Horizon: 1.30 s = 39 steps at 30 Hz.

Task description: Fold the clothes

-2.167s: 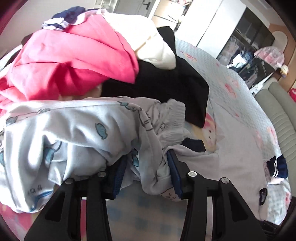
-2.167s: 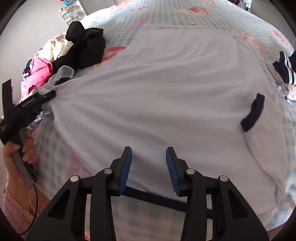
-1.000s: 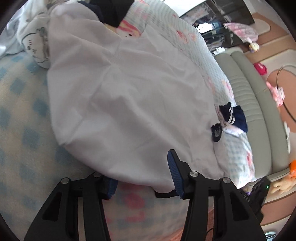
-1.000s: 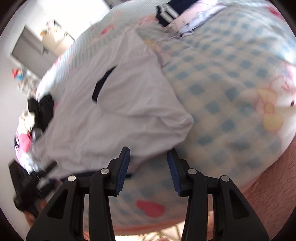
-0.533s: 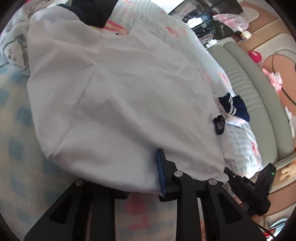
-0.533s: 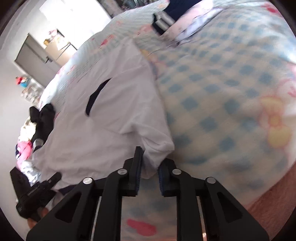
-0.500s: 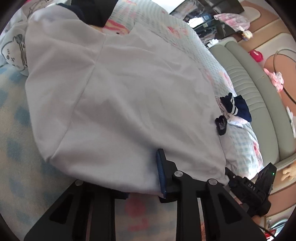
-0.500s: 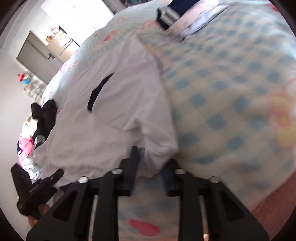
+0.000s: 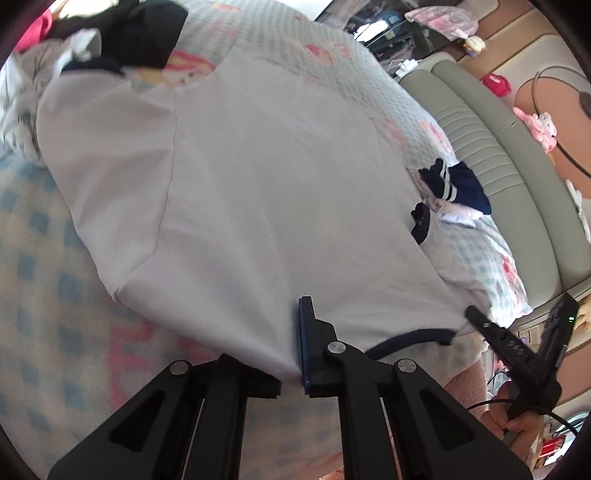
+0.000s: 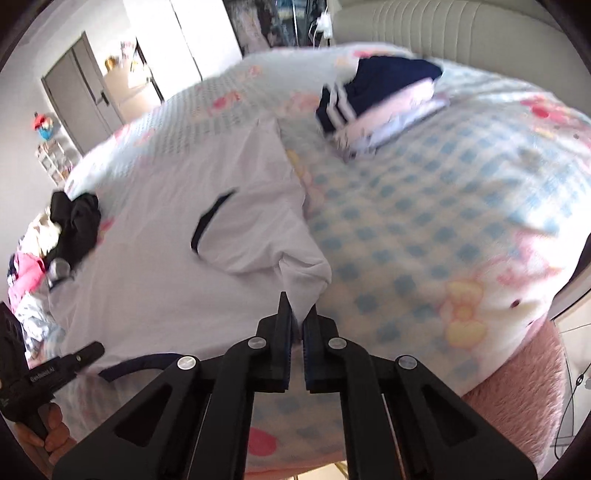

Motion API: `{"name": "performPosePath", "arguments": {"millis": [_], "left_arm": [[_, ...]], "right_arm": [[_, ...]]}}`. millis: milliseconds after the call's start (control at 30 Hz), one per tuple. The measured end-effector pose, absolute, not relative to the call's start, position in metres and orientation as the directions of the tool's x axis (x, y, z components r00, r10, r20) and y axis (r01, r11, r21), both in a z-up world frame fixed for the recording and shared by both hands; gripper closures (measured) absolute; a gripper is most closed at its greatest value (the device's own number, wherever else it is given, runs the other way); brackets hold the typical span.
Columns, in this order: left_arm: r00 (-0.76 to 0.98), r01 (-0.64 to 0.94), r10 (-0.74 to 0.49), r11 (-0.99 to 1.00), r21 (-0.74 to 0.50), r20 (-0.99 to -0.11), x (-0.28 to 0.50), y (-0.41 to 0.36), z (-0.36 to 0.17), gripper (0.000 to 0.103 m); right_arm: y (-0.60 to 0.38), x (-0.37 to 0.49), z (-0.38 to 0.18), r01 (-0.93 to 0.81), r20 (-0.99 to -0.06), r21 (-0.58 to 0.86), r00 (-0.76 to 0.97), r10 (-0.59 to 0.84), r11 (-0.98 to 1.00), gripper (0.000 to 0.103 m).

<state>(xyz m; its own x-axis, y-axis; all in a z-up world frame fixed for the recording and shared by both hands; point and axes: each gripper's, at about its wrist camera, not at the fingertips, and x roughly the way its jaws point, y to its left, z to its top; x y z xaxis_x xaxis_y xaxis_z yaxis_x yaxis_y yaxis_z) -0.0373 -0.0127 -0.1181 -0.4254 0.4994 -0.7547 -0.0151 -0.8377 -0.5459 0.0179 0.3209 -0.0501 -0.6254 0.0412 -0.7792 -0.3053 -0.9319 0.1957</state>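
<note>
A white T-shirt (image 9: 277,177) with navy trim lies spread flat on the bed. My left gripper (image 9: 290,363) is shut on its near edge, and the fabric drapes over and hides the left finger. A navy band (image 9: 406,341) runs along that edge toward my right gripper (image 9: 480,325), held in a hand at the right. In the right wrist view my right gripper (image 10: 297,325) is shut on a bunched corner of the T-shirt (image 10: 177,266). A navy sleeve cuff (image 10: 207,225) lies folded onto the shirt. My left gripper (image 10: 88,350) shows at the lower left.
A pile of black and pink clothes (image 9: 147,33) sits at the far left of the bed. A folded stack topped by a navy striped garment (image 10: 369,96) lies at the far right. The blue-checked blanket (image 10: 424,221) covers the bed, with a padded grey-green surface (image 9: 498,147) beyond it.
Both grippers, open a second ago, have closed on the shirt's near edge. The right gripper's fingers have drawn tight on the corner, and the fabric there is bunched up.
</note>
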Motion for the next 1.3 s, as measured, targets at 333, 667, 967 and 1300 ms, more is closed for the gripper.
{"name": "performPosePath", "arguments": {"millis": [333, 667, 967, 1300], "left_arm": [[-0.388, -0.007, 0.537, -0.815, -0.580, -0.750, -0.010, -0.048, -0.124, 0.078], [-0.526, 0.180, 0.425, -0.791, -0.584, -0.737, -0.023, -0.131, -0.106, 0.072], [-0.536, 0.208, 0.416, -0.778, -0.593, -0.734, -0.078, -0.143, -0.120, 0.050], [-0.587, 0.188, 0.362, -0.809, -0.557, -0.724, -0.095, -0.116, -0.108, 0.094]], "right_arm": [[0.306, 0.046, -0.035, -0.368, -0.761, 0.153, -0.636, 0.128, -0.917, 0.090], [0.215, -0.009, 0.008, 0.169, -0.717, 0.165, -0.655, -0.236, -0.972, 0.069], [0.128, -0.086, -0.047, 0.305, -0.823, 0.235, -0.444, -0.356, -0.923, 0.069], [0.138, -0.070, -0.101, 0.230, -0.887, 0.252, -0.334, -0.319, -0.940, 0.069]]}}
